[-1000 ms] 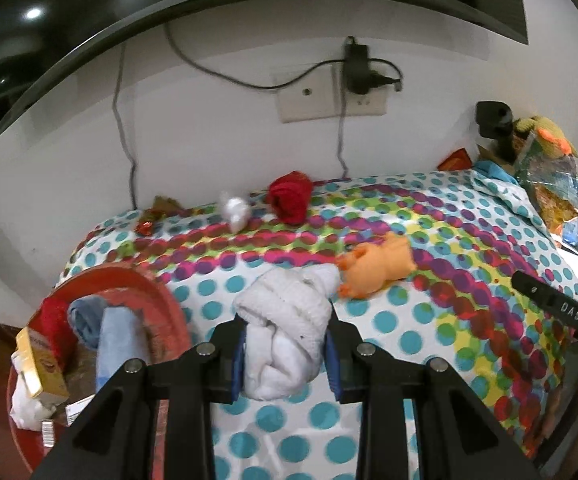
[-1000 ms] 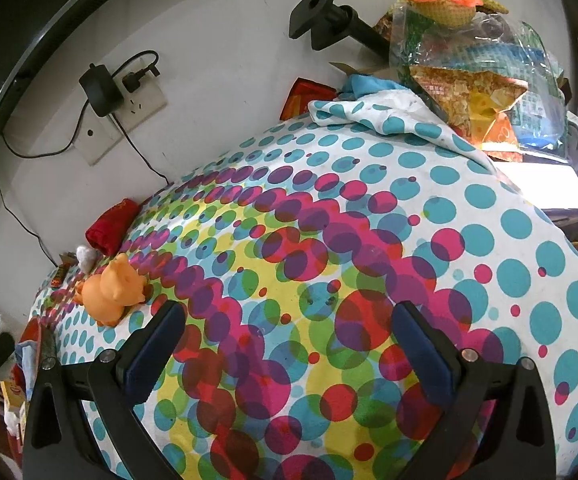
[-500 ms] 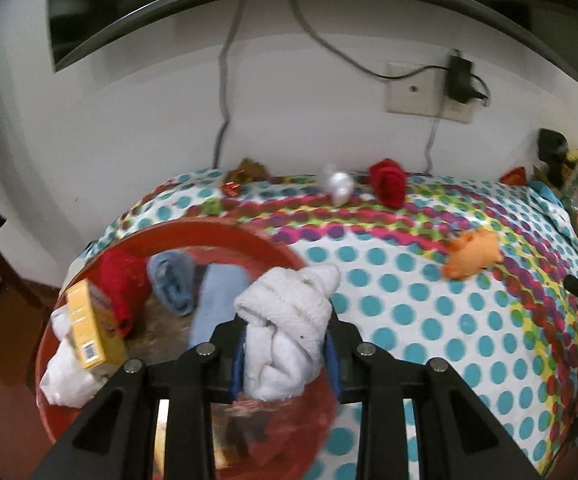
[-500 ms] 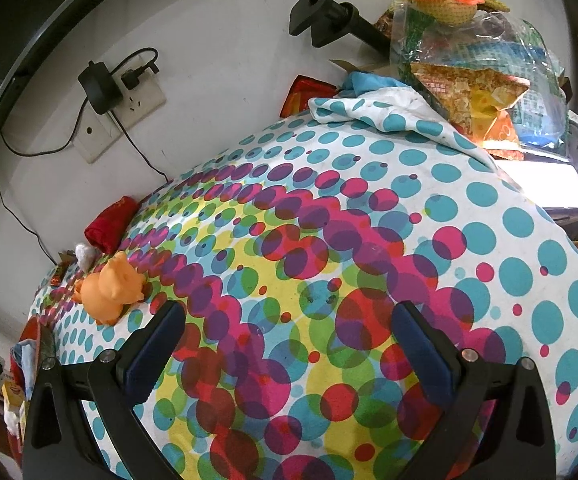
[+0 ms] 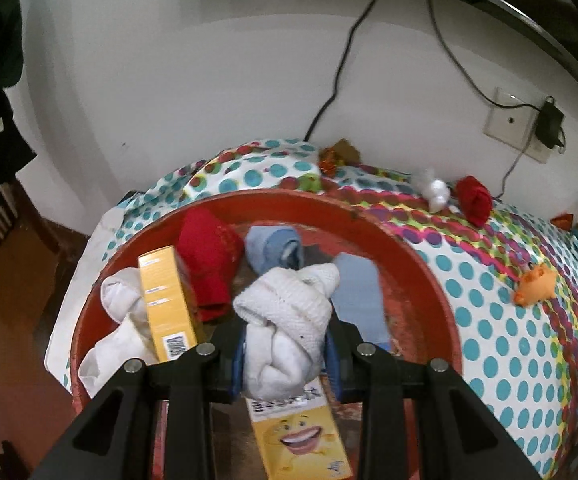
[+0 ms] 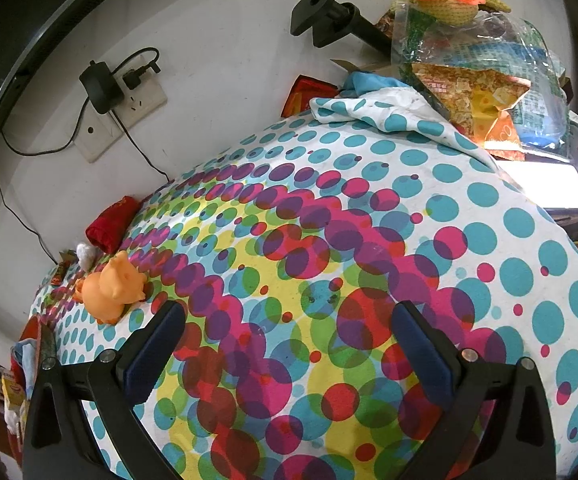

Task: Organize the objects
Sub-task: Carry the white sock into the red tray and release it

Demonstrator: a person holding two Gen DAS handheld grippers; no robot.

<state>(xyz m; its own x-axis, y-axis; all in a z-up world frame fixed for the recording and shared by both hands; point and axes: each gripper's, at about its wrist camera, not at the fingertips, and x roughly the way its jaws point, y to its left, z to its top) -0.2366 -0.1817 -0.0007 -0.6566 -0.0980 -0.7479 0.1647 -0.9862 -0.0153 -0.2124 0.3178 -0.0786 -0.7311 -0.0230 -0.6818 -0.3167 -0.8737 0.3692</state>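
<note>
My left gripper (image 5: pixel 285 354) is shut on a rolled white sock (image 5: pixel 287 320) and holds it above the red round basin (image 5: pixel 429 264). The basin holds a red cloth (image 5: pixel 209 260), blue socks (image 5: pixel 275 248), a yellow box (image 5: pixel 165 300), white socks (image 5: pixel 117 320) and a yellow packet (image 5: pixel 301 440). On the dotted bedsheet lie an orange toy (image 5: pixel 535 288), a red sock roll (image 5: pixel 475 200) and a white scrap (image 5: pixel 435 192). My right gripper (image 6: pixel 289 344) is open and empty over the sheet; the orange toy (image 6: pixel 111 284) sits to its far left.
The wall with a socket and charger (image 5: pixel 549 124) runs behind the bed. At the right end stand a plastic bag of packets (image 6: pixel 485 80), a knitted toy (image 6: pixel 449 0) and a black mount (image 6: pixel 329 20). The brown floor (image 5: pixel 9 320) lies left of the basin.
My left gripper has swung left with the white sock, from over the bedsheet to over the red basin. The right gripper has hardly moved.
</note>
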